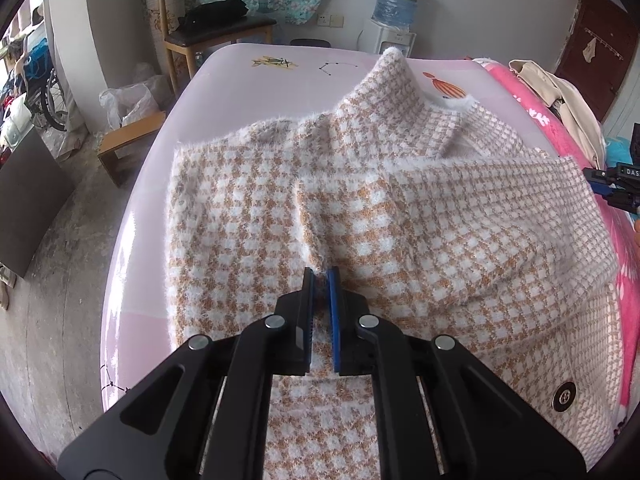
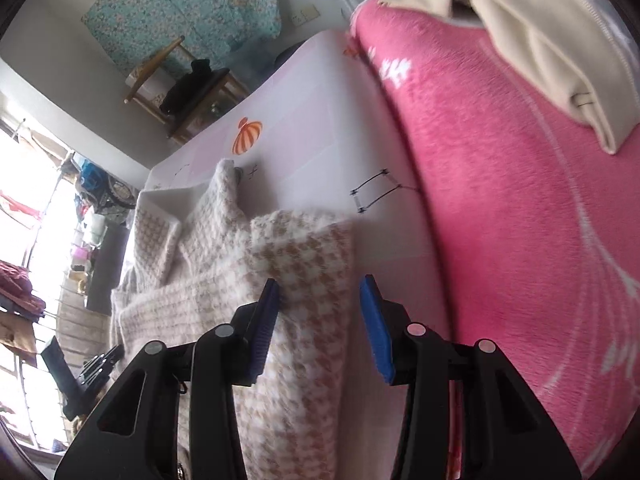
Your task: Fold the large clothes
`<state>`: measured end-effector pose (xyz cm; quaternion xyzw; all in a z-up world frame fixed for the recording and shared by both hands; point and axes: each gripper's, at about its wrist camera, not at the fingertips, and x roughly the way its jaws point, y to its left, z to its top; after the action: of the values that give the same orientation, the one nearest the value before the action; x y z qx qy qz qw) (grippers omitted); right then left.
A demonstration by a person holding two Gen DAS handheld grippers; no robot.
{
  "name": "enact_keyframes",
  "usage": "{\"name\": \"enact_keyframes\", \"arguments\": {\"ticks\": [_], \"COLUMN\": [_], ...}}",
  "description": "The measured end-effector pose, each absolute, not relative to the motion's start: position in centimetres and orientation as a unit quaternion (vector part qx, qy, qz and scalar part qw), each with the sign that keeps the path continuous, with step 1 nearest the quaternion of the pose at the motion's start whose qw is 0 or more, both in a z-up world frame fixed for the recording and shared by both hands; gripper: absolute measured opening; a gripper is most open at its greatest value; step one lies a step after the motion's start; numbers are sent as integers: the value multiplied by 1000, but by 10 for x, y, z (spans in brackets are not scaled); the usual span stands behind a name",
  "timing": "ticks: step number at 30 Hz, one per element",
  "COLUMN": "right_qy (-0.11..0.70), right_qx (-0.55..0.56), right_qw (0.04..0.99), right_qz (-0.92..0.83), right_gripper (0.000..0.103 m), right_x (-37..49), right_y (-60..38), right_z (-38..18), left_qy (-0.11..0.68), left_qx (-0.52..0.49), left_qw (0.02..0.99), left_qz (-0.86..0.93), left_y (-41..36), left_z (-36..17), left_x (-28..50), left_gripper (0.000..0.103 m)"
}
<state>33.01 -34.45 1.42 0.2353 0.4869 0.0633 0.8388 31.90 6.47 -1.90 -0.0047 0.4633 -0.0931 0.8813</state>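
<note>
Checked fuzzy coat (image 1: pixel 360 184), tan-and-white houndstooth, lies spread across the pale pink table (image 1: pixel 248 68), collar end toward the far edge, body running to the near edge. One sleeve (image 1: pixel 480 216) is laid across the body toward the table's right edge; a metal snap button (image 1: pixel 564 397) shows near the near right corner.

Left gripper (image 1: pixel 321 280): jaws together, clamped on a pinched ridge of the coat at mid-body. Judgement: the pinch anchors or lifts the fabric along a fold line so the rest can be turned over it.

Right gripper (image 2: pixel 318 294): jaws apart, sleeve edge (image 2: pixel 316 256) lying between them; the left pad sits against the fabric, the right pad stands clear over bare table. No grip as seen. Judgement: it is positioned at the sleeve's outer edge either to take it or having let it settle there.

Surroundings: pink blanket (image 2: pixel 500 208) along the table's right edge, with a cream garment (image 2: pixel 532 40) on top. Wooden chair (image 1: pixel 208 20) beyond the far left corner, water dispenser (image 1: pixel 394 12) behind the far edge.

Fold judged partly done: sleeve in, body unfolded.
</note>
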Motion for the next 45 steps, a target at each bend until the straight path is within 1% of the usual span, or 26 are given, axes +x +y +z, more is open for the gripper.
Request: {"name": "enact_keyframes", "arguments": {"ticks": [2,4,5,7,10,12,15,17,19,20,21,24,27,31,35,37,40,43,45], "right_qy": [468,452,452,465,459,431,412,429,469,488,496,486,469,497,483,462,443,431,431], "right_qx": [205,165,137,115,99,57,-5,-58,-102,-105,-79,-6,18,-4,12,-9,-29,-44,-44], "right_qw": [858,877,881,877,883,900,908,896,876,866,864,873,881,867,876,887,896,900,898], "right_qz": [44,1,-26,-44,-12,20,80,96,54,37,37,37,59,40,6,1,23,46,70], "right_gripper": [5,5,5,5,5,5,6,6,6,7,7,6,6,6,6,10,12,22,23], "right_x": [326,323,324,327,316,300,285,284,298,306,312,318,324,347,350,339,323,306,297], "right_y": [-338,-337,-337,-337,-324,-299,-265,-245,-244,-251,-264,-280,-275,-271,-272,-261,-246,-230,-221], "right_z": [24,30,29,21,28,45,57,45,18,5,-2,15,26,-1,11,28,45,57,62], "left_qy": [460,455,454,450,448,448,448,448,447,447,446,445,445,442,438,424,401,394,394], "left_qx": [-2,8,11,14,16,15,16,14,13,12,10,10,8,0,-27,-43,-53,-64,-69], "left_qw": [883,885,886,888,889,889,889,889,889,890,890,890,890,891,892,898,909,908,906], "left_qz": [-94,-94,-93,-92,-93,-93,-92,-91,-92,-92,-94,-94,-97,-100,-109,-108,-102,-123,-142], "left_y": [65,63,63,61,61,61,60,61,62,62,62,62,63,67,79,90,103,104,97], "left_z": [-18,-19,-19,-20,-21,-21,-21,-21,-21,-21,-21,-21,-21,-21,-17,-9,4,15,18], "left_x": [318,316,316,315,314,314,314,314,314,314,313,313,313,313,312,309,307,311,314], "left_gripper": [6,6,7,7,7,7,7,7,7,7,8,8,8,11,12,12,12,12,12]}}
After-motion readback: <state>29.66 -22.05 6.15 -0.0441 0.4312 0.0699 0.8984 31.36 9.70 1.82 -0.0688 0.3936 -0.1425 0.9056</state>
